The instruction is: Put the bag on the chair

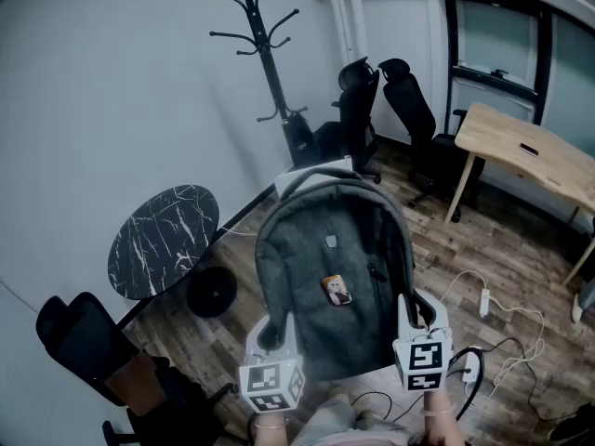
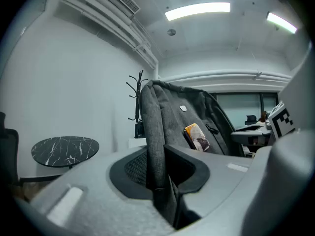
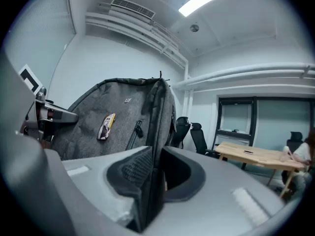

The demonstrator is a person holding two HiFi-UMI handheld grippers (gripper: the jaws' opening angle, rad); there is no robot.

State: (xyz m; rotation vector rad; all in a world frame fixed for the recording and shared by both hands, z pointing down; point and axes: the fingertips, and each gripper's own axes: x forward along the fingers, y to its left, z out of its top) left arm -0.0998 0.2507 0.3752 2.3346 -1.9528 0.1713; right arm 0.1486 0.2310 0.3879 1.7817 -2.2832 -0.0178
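Note:
A grey fabric backpack [image 1: 330, 268] with a small picture tag on its front hangs in the air in front of me, held up by both grippers. My left gripper [image 1: 276, 340] is shut on the bag's left side edge; in the left gripper view the grey fabric [image 2: 156, 146] is pinched between its pads. My right gripper [image 1: 416, 325] is shut on the bag's right side edge, with the fabric [image 3: 152, 171] squeezed between its pads. Black office chairs [image 1: 364, 110] stand at the far wall. Another black chair [image 1: 88, 347] sits at the lower left.
A round black marble side table [image 1: 164, 240] stands to the left by the wall. A black coat stand [image 1: 265, 54] rises behind the bag. A wooden desk [image 1: 530, 151] is at the right. Cables and a power strip [image 1: 483, 302] lie on the wood floor.

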